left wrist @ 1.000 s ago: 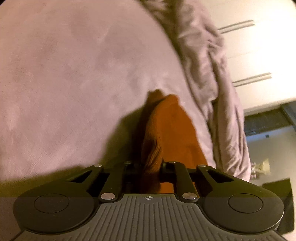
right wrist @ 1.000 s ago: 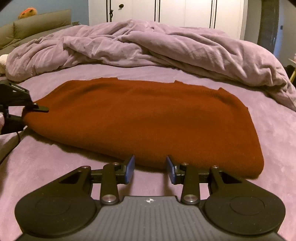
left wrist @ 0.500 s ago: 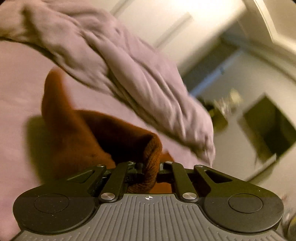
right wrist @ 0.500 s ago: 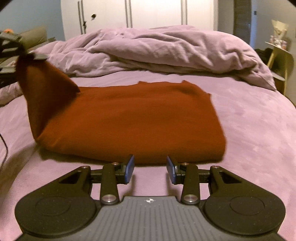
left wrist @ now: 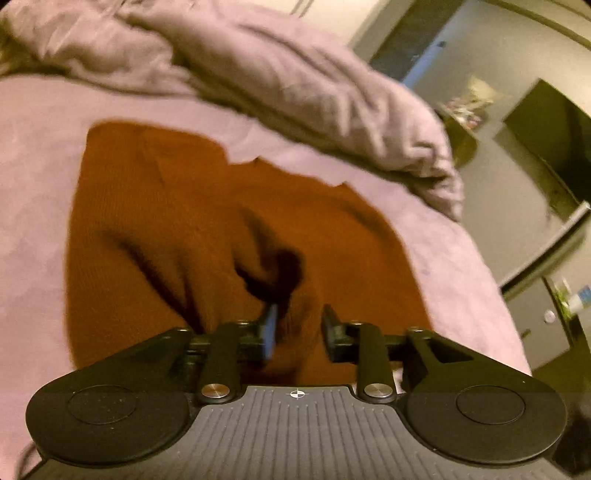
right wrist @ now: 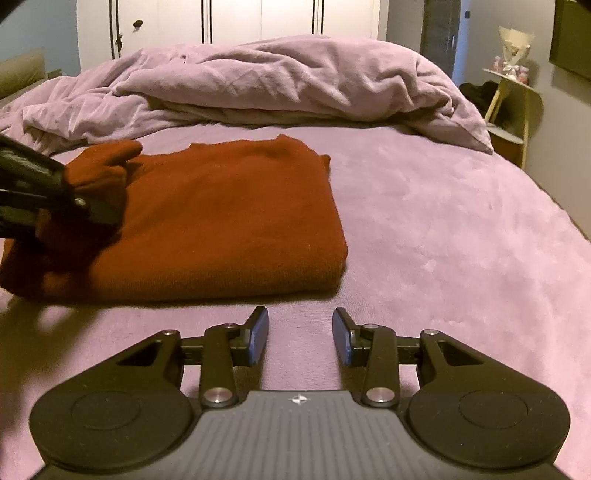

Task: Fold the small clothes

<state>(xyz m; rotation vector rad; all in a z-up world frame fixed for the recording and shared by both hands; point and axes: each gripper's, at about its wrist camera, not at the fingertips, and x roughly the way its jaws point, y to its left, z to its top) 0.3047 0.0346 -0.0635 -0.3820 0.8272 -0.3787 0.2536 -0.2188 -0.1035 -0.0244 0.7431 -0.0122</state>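
Rumpled lilac duvet [right wrist: 280,85] heaped across bed [right wrist: 461,229]; white wardrobe doors [right wrist: 229,22] behind; shelf [right wrist: 513,79] at right.

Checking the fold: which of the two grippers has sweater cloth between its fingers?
The left gripper: a bunched fold of the rust sweater sits between its just-opening fingers. The right gripper is open over bare purple bedspread.

A bed [right wrist: 461,229] with a lilac sheet carries a folded rust-brown sweater [right wrist: 229,221] and a rumpled lilac duvet [right wrist: 280,85].

hand-held gripper [right wrist: 300,334]: black | blue pads | silver screws | ribbed grey base
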